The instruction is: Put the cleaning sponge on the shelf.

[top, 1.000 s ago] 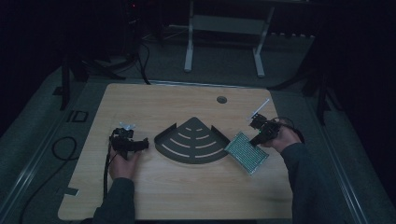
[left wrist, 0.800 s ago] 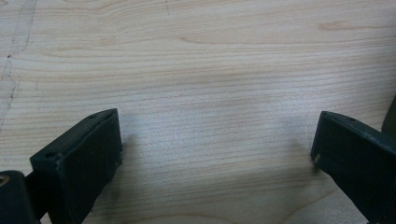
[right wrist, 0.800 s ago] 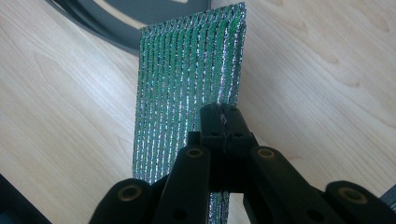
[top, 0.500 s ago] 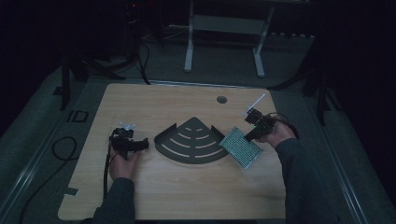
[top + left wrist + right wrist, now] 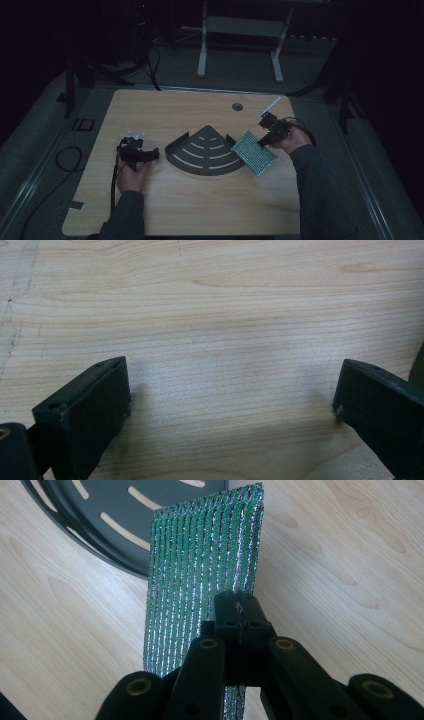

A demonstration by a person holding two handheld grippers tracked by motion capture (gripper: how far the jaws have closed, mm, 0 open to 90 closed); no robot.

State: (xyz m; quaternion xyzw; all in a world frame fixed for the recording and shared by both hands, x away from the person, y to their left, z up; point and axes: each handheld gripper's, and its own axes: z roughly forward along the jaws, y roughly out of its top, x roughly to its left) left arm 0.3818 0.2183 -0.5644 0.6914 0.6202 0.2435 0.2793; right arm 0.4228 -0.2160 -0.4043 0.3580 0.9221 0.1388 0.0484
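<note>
On the wooden table (image 5: 200, 210), right gripper (image 5: 263, 142) clamping green scouring pad (image 5: 253, 152), dark room

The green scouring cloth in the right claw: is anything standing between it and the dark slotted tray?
Nothing visible does. The green scouring cloth, pinched in the right claw, already reaches the dark slotted tray rim.

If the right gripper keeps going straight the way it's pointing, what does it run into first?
Probably the black tray. The right gripper is shut on the green pad, whose far end already reaches the tray's rim; how high the pad hangs above it is unclear.
</note>
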